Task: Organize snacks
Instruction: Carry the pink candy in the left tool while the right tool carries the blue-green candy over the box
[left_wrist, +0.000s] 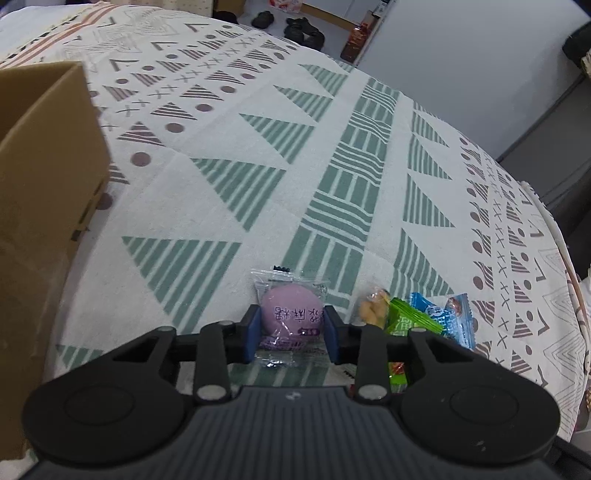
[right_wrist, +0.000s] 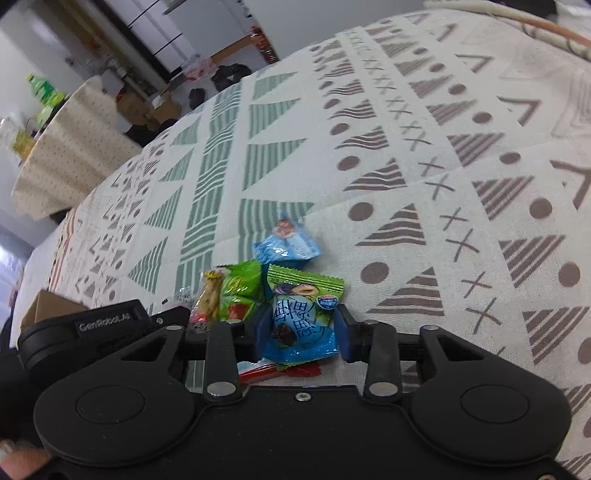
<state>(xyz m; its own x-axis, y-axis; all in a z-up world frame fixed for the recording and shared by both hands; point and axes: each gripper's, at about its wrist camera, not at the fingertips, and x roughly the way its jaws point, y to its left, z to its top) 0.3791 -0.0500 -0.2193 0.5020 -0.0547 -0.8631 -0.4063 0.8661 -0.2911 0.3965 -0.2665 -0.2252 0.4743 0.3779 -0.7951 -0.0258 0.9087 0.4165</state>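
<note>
In the left wrist view my left gripper is shut on a purple round snack in a clear wrapper, low over the patterned tablecloth. To its right lies a small pile: a yellow nut packet, a green packet and a blue packet. In the right wrist view my right gripper is shut on a green-and-blue snack packet. Beside it lie a green packet, a yellow packet, a blue packet and a red wrapper.
An open cardboard box stands at the left of the table, its corner also in the right wrist view. The left gripper's body sits left of the pile. The tablecloth stretches ahead; shoes and furniture lie beyond the far edge.
</note>
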